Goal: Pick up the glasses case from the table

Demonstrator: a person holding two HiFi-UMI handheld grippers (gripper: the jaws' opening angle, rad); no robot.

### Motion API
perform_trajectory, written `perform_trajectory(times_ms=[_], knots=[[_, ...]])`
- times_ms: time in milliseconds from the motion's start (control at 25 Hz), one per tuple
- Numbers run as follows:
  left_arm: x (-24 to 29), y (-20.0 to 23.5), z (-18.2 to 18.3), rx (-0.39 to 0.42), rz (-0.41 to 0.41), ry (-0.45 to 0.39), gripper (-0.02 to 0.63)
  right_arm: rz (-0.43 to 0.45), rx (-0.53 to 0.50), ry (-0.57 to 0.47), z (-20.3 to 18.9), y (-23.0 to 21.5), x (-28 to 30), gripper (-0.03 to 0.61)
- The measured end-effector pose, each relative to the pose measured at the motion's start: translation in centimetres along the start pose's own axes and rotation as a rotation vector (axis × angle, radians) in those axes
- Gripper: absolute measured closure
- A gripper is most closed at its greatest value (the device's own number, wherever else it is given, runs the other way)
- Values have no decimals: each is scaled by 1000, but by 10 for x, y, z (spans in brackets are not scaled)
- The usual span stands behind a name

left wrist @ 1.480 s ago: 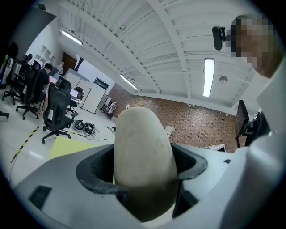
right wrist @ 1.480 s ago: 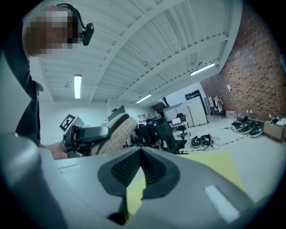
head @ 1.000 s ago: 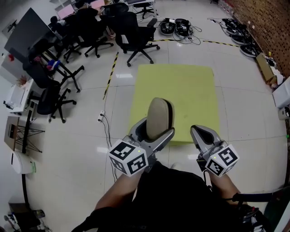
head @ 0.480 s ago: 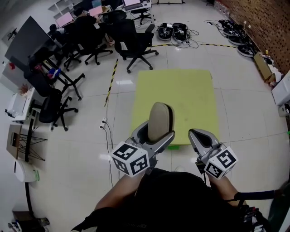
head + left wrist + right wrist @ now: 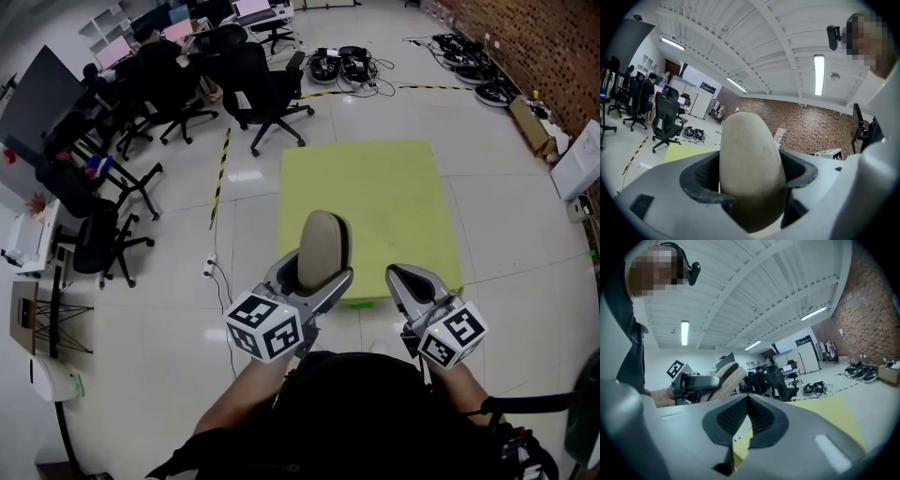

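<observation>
The beige oval glasses case (image 5: pixel 319 246) stands upright between the jaws of my left gripper (image 5: pixel 316 272), which is shut on it, above the near edge of the yellow-green table (image 5: pixel 375 187). In the left gripper view the case (image 5: pixel 750 159) fills the gap between the dark pads (image 5: pixel 701 176). My right gripper (image 5: pixel 405 274) hangs beside it on the right, shut with nothing in it. The right gripper view shows its pads (image 5: pixel 736 420) meeting, with the case (image 5: pixel 727 376) off to the left.
Black office chairs (image 5: pixel 262 84) and desks with monitors stand at the far left. A yellow-black tape line (image 5: pixel 225 159) runs across the tiled floor. Cables and round devices (image 5: pixel 342 64) lie beyond the table. A brick wall (image 5: pixel 553 47) and a white box (image 5: pixel 577 159) are at the right.
Both grippers have shifted a little near the table's front edge. The case has stayed in the left gripper's jaws. The head view has swung slightly.
</observation>
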State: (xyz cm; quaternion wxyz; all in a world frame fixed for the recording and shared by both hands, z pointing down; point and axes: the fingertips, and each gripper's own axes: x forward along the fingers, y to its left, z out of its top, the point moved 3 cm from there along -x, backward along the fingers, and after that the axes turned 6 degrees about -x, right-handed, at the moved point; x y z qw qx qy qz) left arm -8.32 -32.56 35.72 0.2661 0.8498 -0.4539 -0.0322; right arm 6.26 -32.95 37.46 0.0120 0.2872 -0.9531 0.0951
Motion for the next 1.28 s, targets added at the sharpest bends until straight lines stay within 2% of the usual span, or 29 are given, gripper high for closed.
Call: perform_trajectory(times_ms=[280,680,1280], knots=[[-9,11,6,3,-43,18,229,-54,-28,9,1,11,14,578],[-13,16,12,10,-57,14,229,-86,-43,12,0,14,18,578],[4,0,7,31,-22,27,229,-47,-49,6,5,-2,2,578]])
